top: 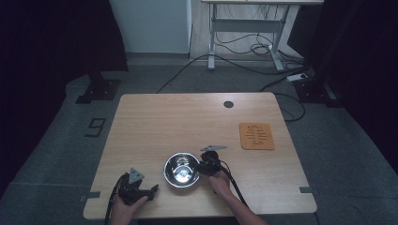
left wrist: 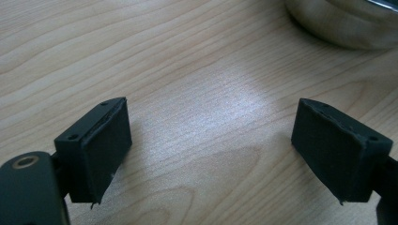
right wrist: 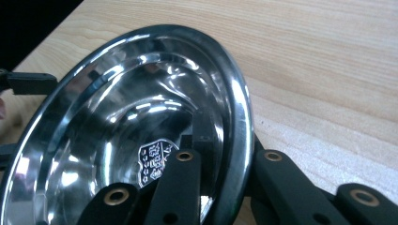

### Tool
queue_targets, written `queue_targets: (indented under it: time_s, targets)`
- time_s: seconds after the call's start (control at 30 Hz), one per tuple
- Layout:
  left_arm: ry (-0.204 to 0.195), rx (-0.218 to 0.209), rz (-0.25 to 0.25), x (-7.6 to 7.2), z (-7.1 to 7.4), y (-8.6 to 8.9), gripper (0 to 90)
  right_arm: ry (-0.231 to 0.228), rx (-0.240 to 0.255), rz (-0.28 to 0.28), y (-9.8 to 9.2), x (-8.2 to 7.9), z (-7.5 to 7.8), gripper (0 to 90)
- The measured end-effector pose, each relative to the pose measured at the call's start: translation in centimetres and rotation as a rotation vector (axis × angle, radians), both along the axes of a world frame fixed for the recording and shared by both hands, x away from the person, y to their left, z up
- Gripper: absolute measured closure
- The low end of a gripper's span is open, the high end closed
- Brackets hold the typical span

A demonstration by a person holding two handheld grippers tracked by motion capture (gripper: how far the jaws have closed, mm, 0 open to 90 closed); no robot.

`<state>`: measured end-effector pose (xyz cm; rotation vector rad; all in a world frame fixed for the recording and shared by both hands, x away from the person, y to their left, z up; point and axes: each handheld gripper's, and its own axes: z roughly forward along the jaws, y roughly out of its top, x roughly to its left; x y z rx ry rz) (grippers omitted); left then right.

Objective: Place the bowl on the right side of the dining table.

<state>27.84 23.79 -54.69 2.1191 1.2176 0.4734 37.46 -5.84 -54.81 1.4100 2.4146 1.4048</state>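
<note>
A shiny steel bowl stands on the wooden table near its front edge. My right gripper is shut on the bowl's right rim. In the right gripper view one jaw lies inside the bowl and the other outside, with the rim pinched between them at my right gripper. My left gripper rests low at the front left, a short way left of the bowl. Its jaws stand wide open over bare wood, with nothing between them. The bowl's side shows at the top right of the left gripper view.
An orange-brown patterned mat lies flat on the right side of the table. A dark round cable hole sits near the far edge. Beyond the table are carpet, loose cables and a white desk frame.
</note>
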Motion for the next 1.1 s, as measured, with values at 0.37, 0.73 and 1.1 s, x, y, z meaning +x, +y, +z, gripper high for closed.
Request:
queue_targets:
  time_s: [0.37, 0.73, 1.1]
  targets:
    - [0.0, 0.0, 0.0, 0.0, 0.0, 0.0, 12.0, 0.004, 0.026, 0.002, -0.3, -0.1, 0.2, 85.8]
    - [0.0, 0.0, 0.0, 0.0, 0.0, 0.0, 12.0, 0.012, 0.075, -0.025, -1.8, 0.1, 0.8, 85.7]
    - [0.0, 0.0, 0.0, 0.0, 0.0, 0.0, 12.0, 0.013, 0.103, -0.051, -2.9, 0.4, 1.3, 85.5]
